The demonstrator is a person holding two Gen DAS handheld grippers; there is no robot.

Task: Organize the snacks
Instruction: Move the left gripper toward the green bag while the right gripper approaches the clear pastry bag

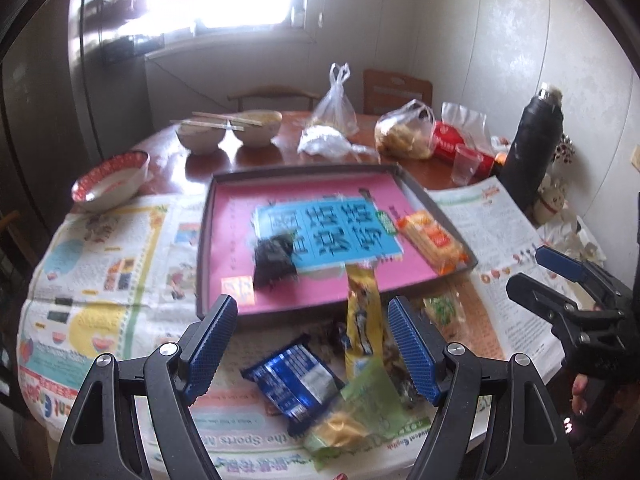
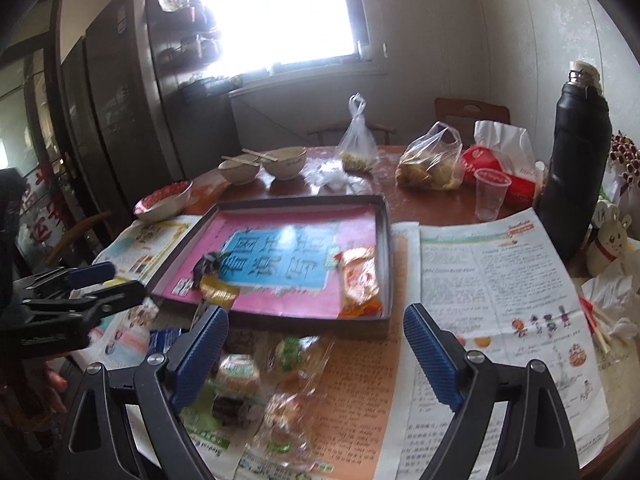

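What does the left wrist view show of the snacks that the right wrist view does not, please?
Only the left wrist view shows the blue snack packet whole. Only the right wrist view shows the clear-wrapped pastries beside the tray clearly. Both show the tray, the orange cracker pack and dark packet in it, the yellow packet on its near rim, and both open grippers.

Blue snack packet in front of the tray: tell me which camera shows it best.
The left wrist view. There the blue snack packet lies whole on the newspaper, in the open between the tool fingers. In the right wrist view only a blue corner shows, the rest hidden behind a tool finger.
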